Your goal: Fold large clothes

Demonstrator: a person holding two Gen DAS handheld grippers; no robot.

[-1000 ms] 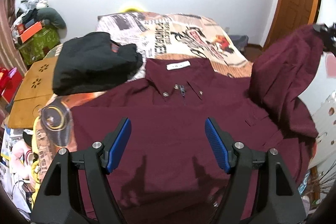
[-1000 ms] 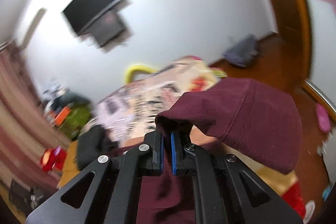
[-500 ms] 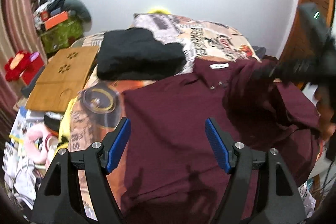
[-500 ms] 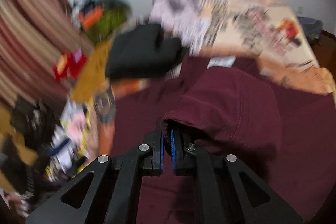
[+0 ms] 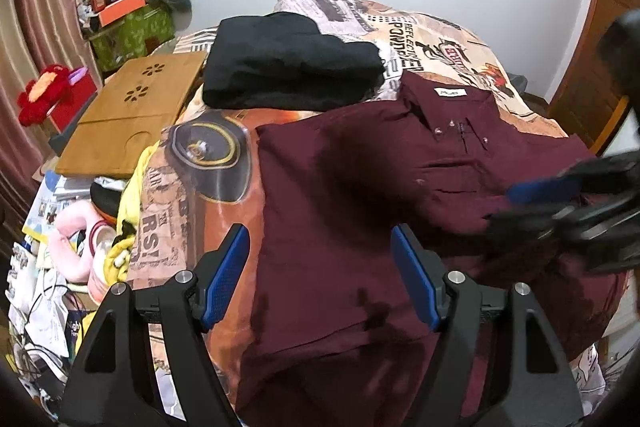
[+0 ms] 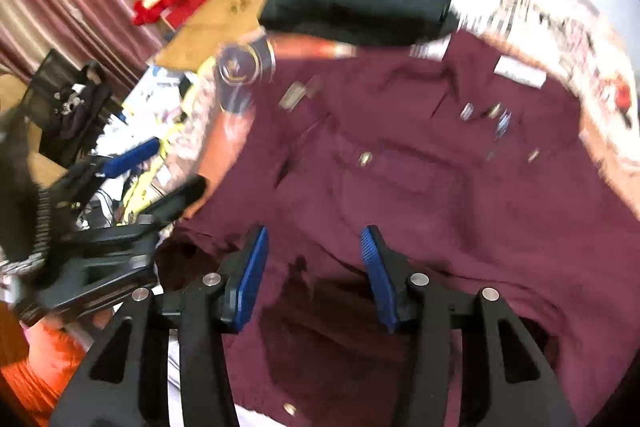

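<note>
Lying flat, the maroon shirt [image 5: 340, 195] leaves its left edge unobstructed.

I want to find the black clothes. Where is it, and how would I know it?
Look at the bed with the newspaper-print cover. The black clothes lie folded near its far end, beyond the dark red shirt and right of the wooden board. It's the only plain black pile.

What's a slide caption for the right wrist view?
Right gripper, jaws just opened and empty, above the maroon shirt spread on the bed.
</note>
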